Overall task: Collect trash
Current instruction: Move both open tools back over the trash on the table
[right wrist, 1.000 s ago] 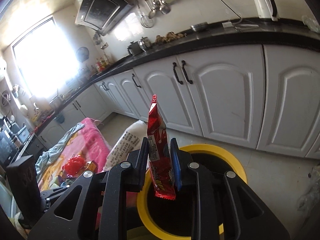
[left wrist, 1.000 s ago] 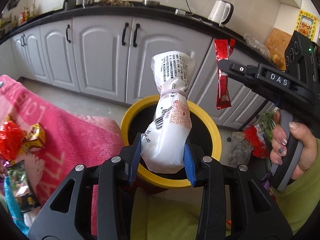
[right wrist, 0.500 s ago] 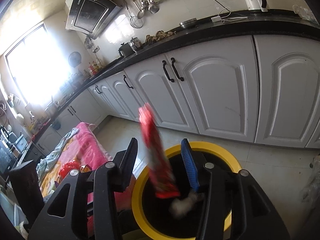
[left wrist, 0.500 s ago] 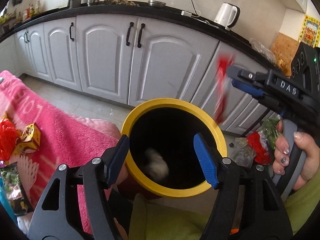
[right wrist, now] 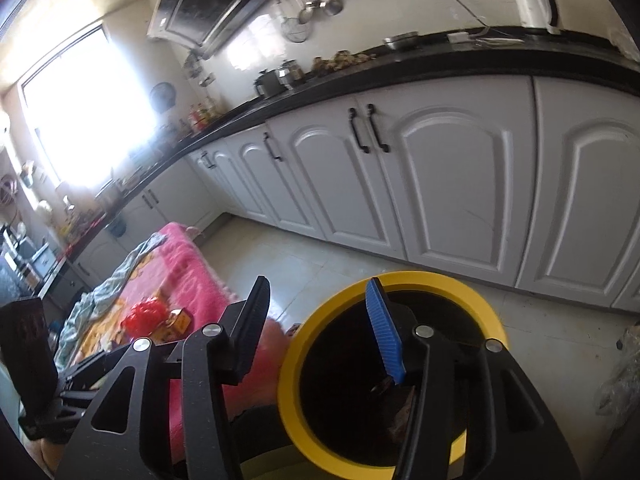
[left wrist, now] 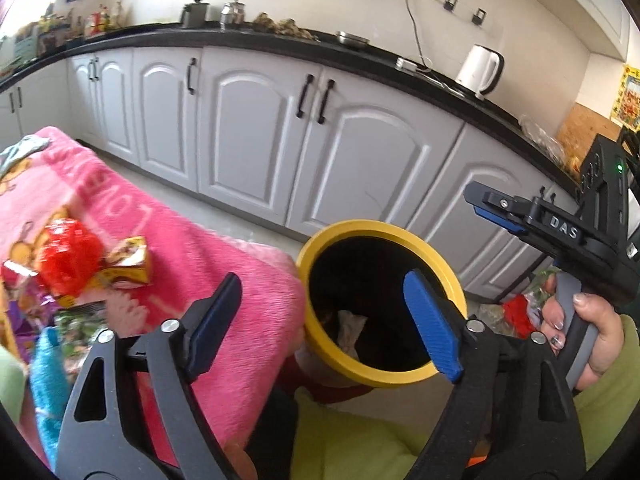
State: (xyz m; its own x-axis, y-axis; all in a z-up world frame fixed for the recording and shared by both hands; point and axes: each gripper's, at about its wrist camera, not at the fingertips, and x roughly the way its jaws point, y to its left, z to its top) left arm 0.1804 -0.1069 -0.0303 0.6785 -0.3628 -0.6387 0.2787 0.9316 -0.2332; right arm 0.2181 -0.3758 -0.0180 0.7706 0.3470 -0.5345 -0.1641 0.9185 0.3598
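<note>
A yellow-rimmed black trash bin (left wrist: 320,240) (right wrist: 292,344) stands on the floor beside a pink blanket (left wrist: 180,240). A white wrapper (left wrist: 352,330) lies inside it. My left gripper (left wrist: 320,304) hangs over the bin's near left rim, its jaws opening wide with nothing between them. My right gripper (right wrist: 318,304) is above the bin's left rim, jaws still opening and empty; it also shows as the right gripper (left wrist: 480,200) at the right, held by a hand (left wrist: 588,340). On the blanket lie a red crumpled wrapper (left wrist: 66,260) (right wrist: 144,316) and a yellow packet (left wrist: 128,266).
White cabinets (left wrist: 260,140) under a black counter run behind the bin. A white kettle (left wrist: 478,66) stands on the counter. Bags (left wrist: 516,312) lie on the floor right of the bin. More wrappers (left wrist: 76,320) lie at the blanket's left edge. A green sleeve (left wrist: 600,408) fills the lower right.
Both grippers opened. The white bag dropped from the left one and the red wrapper from the right into the bin. The left gripper swung left toward the blanket.
</note>
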